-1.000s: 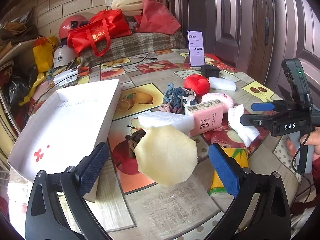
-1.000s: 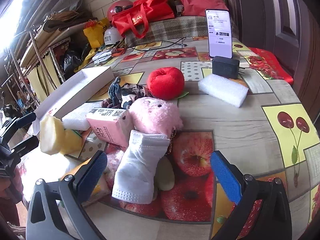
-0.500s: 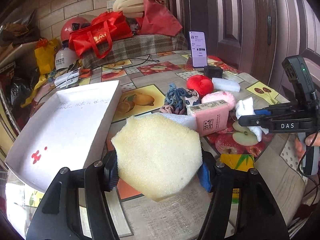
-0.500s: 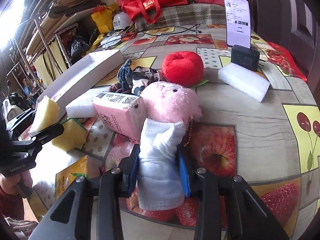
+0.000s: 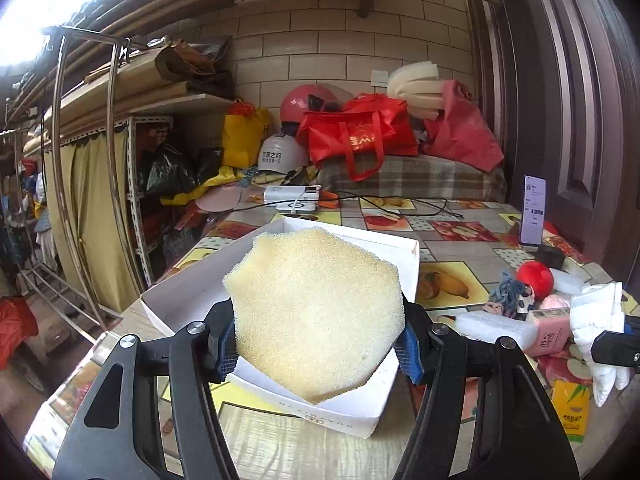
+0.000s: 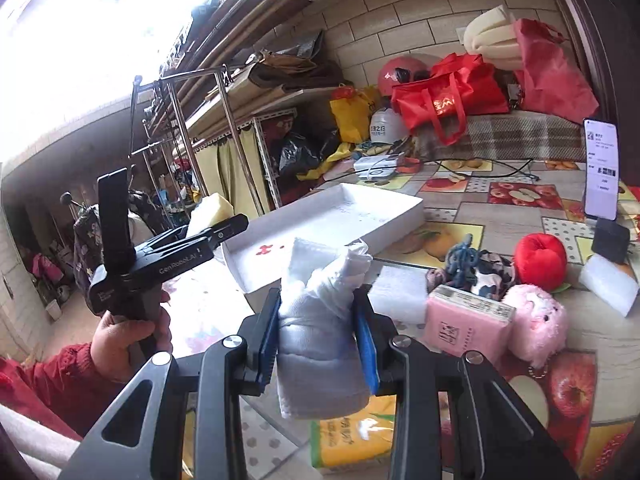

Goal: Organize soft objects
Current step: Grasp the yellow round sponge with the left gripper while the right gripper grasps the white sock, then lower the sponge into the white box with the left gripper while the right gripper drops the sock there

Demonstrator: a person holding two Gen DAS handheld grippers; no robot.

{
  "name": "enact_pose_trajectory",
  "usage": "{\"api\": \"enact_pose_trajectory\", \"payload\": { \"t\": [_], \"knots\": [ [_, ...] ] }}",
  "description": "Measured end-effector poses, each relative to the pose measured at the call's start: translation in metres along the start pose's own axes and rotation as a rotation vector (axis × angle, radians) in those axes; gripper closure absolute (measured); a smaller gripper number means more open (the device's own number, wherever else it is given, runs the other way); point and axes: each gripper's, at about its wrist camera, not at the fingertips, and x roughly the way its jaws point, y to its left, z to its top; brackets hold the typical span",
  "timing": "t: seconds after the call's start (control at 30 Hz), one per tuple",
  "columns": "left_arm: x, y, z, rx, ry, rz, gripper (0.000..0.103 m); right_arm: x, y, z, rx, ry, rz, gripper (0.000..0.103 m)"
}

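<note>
White and bare apart from a few red marks on its floor, the shallow box (image 6: 320, 220) at the left of the worktop (image 5: 460, 240) holds none of the soft things yet, so the sorting looks to be near its start. Left of the box in the right wrist view, a hand (image 6: 128, 336) in a red sleeve carries the left claw (image 5: 316, 344); from its own camera that claw is clamped partway on a yellow foam sponge (image 5: 316, 308), the blue pads pressing its two sides, and the sponge hangs over the near end of the box, clear of its floor as far as I can tell. The right claw (image 6: 316, 328) is pinched tight on a rolled white cloth (image 6: 320, 328), held above the worktop just short of the box's near corner. Still lying on the worktop to the right are a white foam block (image 5: 496, 326), a pink tissue pack (image 6: 468, 320), a bundle of blue and dark fabric (image 6: 472, 264), a pink plush toy (image 6: 536, 320), a red plush apple (image 6: 540, 258) and a second white foam piece (image 6: 608, 284), with a yellow packet (image 5: 570, 408) nearer the front edge. By my reading two items are lifted and about to go in, and the rest remains to be gathered.
</note>
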Motion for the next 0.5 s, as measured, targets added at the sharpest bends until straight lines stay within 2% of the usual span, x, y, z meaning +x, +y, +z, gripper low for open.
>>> {"api": "enact_pose_trajectory", "payload": {
  "t": [0.13,0.2,0.3,0.4,0.5],
  "knots": [
    [0.015,0.014,-0.007,-0.021,0.044,0.026,0.04,0.043,0.011,-0.003,0.056,0.059,0.083,0.069],
    [0.018,0.018,-0.006,-0.019,0.036,0.042,0.04,0.052,0.016,0.0,0.074,0.047,0.09,0.069],
    [0.024,0.018,-0.003,0.024,0.014,0.074,0.04,0.06,0.026,0.007,0.02,0.011,0.044,0.069],
    [0.042,0.023,-0.004,0.03,0.056,0.066,0.04,0.068,0.037,0.011,-0.092,-0.029,-0.049,0.069],
    [0.052,0.027,-0.003,0.037,0.068,0.074,0.04,0.077,0.039,0.013,-0.145,-0.036,-0.089,0.069]
  ]
}}
